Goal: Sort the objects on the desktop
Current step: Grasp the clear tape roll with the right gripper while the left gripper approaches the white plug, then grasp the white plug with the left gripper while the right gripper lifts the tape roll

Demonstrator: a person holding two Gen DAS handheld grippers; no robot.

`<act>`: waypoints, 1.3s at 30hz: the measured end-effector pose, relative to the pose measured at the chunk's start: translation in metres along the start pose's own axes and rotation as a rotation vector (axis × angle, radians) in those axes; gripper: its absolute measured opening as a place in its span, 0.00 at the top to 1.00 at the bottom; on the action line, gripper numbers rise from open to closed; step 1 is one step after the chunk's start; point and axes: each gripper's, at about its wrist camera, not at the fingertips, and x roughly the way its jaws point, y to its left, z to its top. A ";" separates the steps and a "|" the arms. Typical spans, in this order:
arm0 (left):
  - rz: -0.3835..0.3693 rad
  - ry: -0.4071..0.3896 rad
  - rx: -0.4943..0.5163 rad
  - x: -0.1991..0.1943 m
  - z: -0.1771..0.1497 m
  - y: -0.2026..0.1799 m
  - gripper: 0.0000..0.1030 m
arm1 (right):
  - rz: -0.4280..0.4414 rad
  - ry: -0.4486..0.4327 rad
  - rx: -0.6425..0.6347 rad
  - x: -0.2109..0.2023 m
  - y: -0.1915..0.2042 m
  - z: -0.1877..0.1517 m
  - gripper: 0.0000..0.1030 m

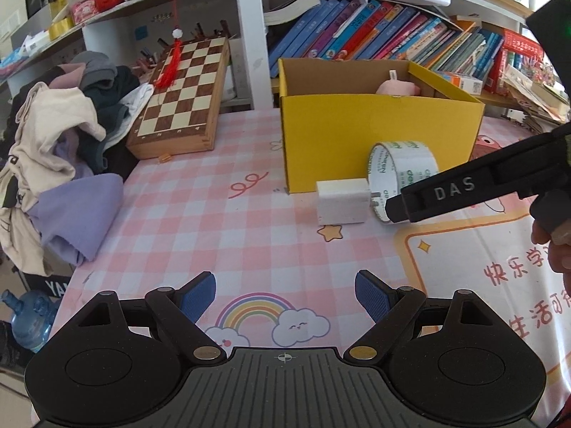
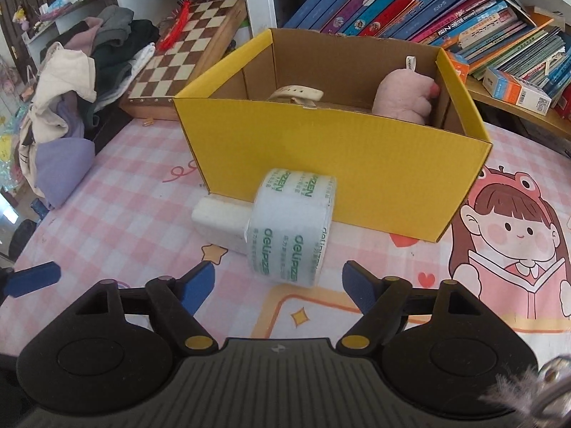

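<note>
A roll of clear tape with green print (image 2: 292, 228) stands on its edge in front of the yellow cardboard box (image 2: 357, 164). A white charger plug (image 2: 219, 223) lies against the roll's left side. Inside the box sit a pink plush toy (image 2: 405, 98) and a cream strap (image 2: 296, 94). My right gripper (image 2: 278, 287) is open just short of the tape roll, one finger on each side of it. My left gripper (image 1: 285, 299) is open over the bare tablecloth, well short of the charger plug (image 1: 342, 201) and the tape roll (image 1: 401, 174). The right gripper's black arm (image 1: 464, 192) crosses in front of the roll.
A folded chessboard (image 1: 182, 96) leans at the back left beside a heap of clothes (image 1: 60, 153). Books (image 1: 392, 35) fill the shelf behind the box. A pink checked tablecloth (image 1: 214, 221) covers the desk. A water jug (image 1: 28, 317) stands below the desk's left edge.
</note>
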 end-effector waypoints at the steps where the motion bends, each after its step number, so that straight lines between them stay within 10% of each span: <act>1: 0.003 0.001 -0.002 0.001 0.000 0.001 0.15 | -0.001 0.007 0.002 0.003 0.000 0.001 0.29; 7: 0.002 0.009 -0.006 0.006 0.002 -0.001 0.15 | 0.009 0.039 0.020 0.013 -0.006 0.003 0.59; 39: -0.005 -0.028 0.103 0.088 0.054 -0.053 0.27 | 0.035 -0.005 0.024 -0.033 -0.051 -0.023 0.60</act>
